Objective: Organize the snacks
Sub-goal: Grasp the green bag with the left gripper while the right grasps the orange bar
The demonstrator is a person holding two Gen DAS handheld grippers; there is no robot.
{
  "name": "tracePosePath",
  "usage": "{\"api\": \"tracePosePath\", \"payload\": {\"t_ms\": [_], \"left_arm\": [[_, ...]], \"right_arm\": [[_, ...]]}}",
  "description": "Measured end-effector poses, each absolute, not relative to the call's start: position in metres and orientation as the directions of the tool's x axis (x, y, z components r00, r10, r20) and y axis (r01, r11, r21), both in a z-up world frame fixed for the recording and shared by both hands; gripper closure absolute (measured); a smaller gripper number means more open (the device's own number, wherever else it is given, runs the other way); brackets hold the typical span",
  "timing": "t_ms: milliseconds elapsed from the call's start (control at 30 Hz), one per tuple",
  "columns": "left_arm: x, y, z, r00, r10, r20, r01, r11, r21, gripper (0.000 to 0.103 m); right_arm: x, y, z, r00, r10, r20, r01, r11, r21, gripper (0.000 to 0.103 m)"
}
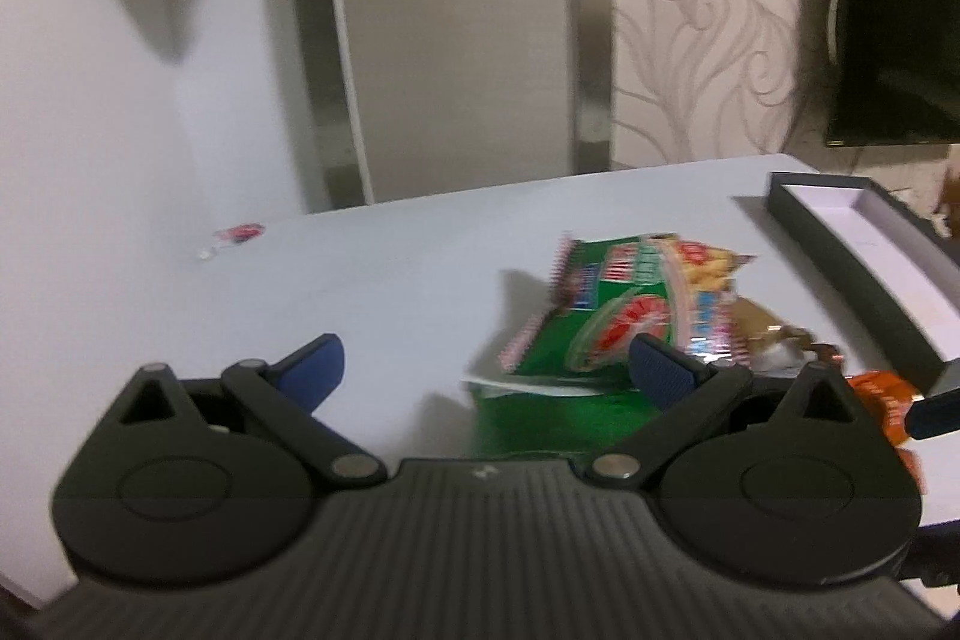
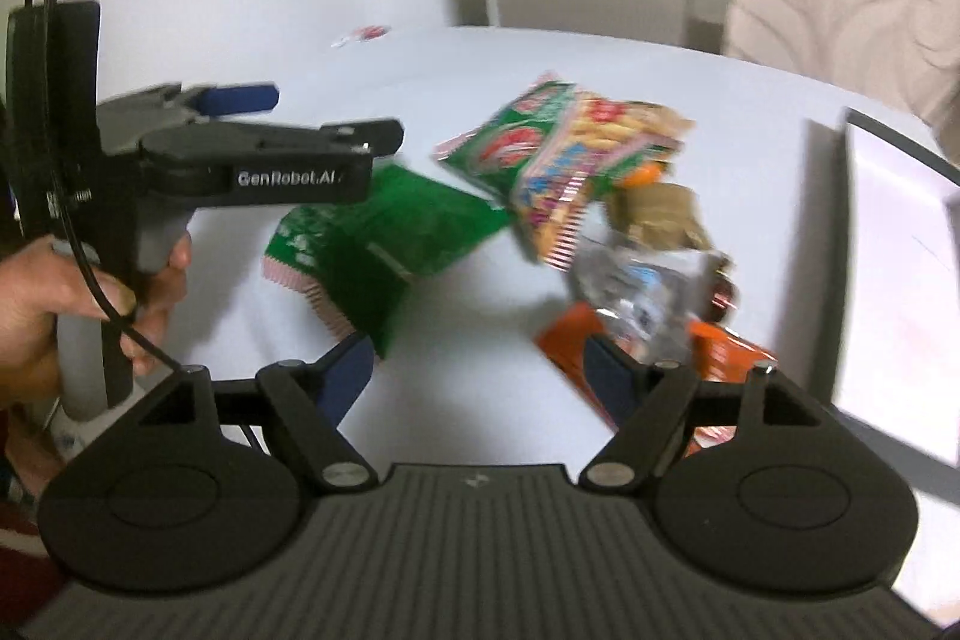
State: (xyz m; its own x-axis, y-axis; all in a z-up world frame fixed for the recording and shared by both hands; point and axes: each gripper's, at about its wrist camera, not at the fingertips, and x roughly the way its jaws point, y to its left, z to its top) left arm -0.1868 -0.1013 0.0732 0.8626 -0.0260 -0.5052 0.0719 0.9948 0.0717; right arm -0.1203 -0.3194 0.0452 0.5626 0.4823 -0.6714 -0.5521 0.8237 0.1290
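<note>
Clearly "GenRobot.AI" on left hand-held gripper (image 2: pixel 240 100).

table (image 1: pixel 372 274) left: bare | right: snack pile (image 1: pixel 624 316), box (image 1: pixel 840 244) (seemingly adjacent)

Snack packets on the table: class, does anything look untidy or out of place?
Yes. The snack packets lie in a jumbled, overlapping heap beside the open box, none inside it. A small red wrapper lies apart near the wall.
</note>
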Motion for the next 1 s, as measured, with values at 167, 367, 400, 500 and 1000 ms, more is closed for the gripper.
{"api": "tracePosePath", "payload": {"t_ms": [167, 367, 400, 500, 1000], "left_arm": [[-0.194, -0.115, 0.077, 0.858, -0.070, -0.508, 0.116, 0.991, 0.061, 0.000], [-0.209, -0.124, 0.070, 0.839, -0.056, -0.541, 0.129, 0.987, 0.098, 0.000], [-0.213, -0.124, 0.069, 0.838, -0.042, -0.544, 0.123, 0.986, 0.112, 0.000], [-0.227, -0.119, 0.061, 0.835, -0.042, -0.549, 0.131, 0.984, 0.124, 0.000], [-0.208, -0.113, 0.037, 0.790, -0.075, -0.609, 0.167, 0.981, 0.096, 0.000]], "right_arm": [[-0.141, -0.353, 0.055, 0.631, 0.462, -0.623, -0.479, 0.864, 0.156, 0.008], [-0.155, -0.384, 0.051, 0.674, 0.385, -0.630, -0.361, 0.916, 0.174, 0.003], [-0.155, -0.388, 0.046, 0.669, 0.373, -0.643, -0.345, 0.922, 0.176, 0.003], [-0.159, -0.392, 0.036, 0.655, 0.349, -0.670, -0.321, 0.931, 0.171, 0.003], [-0.107, -0.352, 0.017, 0.598, 0.434, -0.674, -0.544, 0.837, 0.057, 0.044]]}}
